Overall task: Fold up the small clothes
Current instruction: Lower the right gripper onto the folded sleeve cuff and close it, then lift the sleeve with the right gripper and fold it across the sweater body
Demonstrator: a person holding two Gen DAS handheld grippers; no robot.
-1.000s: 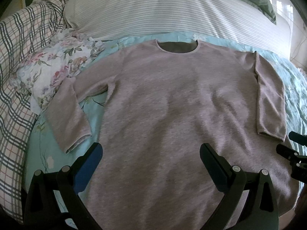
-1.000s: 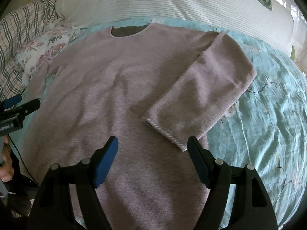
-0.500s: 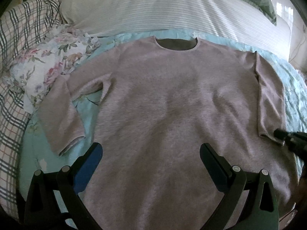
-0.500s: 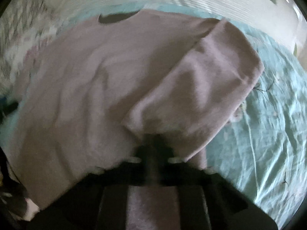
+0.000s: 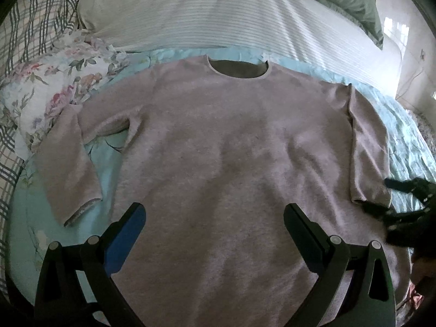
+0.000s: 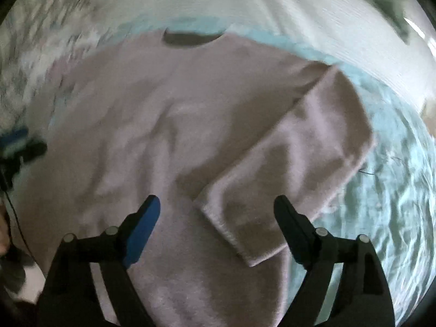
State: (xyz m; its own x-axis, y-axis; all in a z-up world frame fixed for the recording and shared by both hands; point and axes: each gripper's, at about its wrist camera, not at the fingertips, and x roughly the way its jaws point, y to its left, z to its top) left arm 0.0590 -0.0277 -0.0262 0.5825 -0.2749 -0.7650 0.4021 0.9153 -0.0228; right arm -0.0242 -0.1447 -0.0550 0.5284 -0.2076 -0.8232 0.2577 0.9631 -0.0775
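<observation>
Sweater (image 5: 231, 163) lies flat on the bed sheet (image 5: 403, 125), neckline toward the striped pillow (image 5: 218, 13). Both left gripper (image 5: 214, 218) and right gripper (image 6: 215, 212) gape wide, empty. Right should pinch the cuff (image 6: 239, 234) squarely (one layer only), then carry it inward.

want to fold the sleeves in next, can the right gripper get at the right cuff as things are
Probably yes. The right gripper is open with the right cuff lying flat on the sweater between its fingers, and nothing covers it.
</observation>
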